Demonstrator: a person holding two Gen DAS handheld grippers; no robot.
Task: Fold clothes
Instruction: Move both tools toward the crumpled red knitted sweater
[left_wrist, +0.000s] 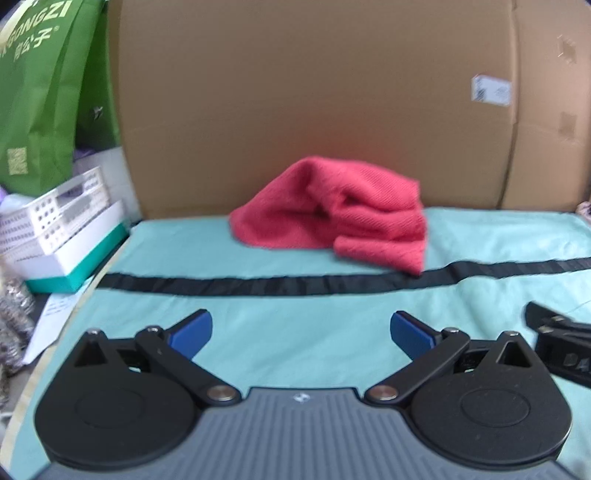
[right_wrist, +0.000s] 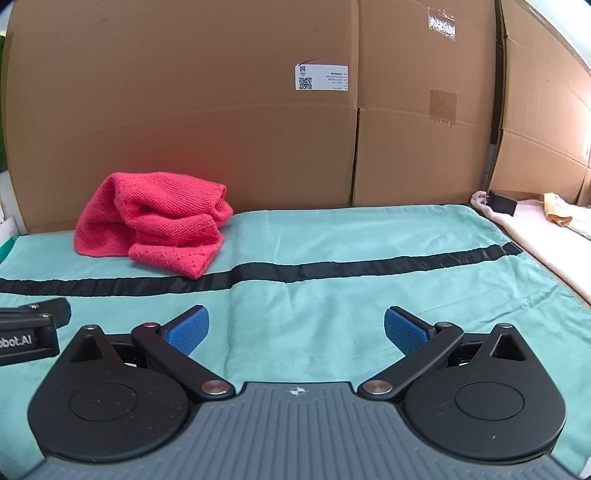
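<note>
We hold both grippers, left (left_wrist: 301, 332) and right (right_wrist: 295, 330), spread wide and empty, facing the bundled red knitted garment (right_wrist: 155, 225) on the teal cloth (right_wrist: 332, 240).

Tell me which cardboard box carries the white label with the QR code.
The big cardboard box right behind the red sweater, label at its upper right. The boxes stacked to its right show only tape patches and a torn sticker.
</note>
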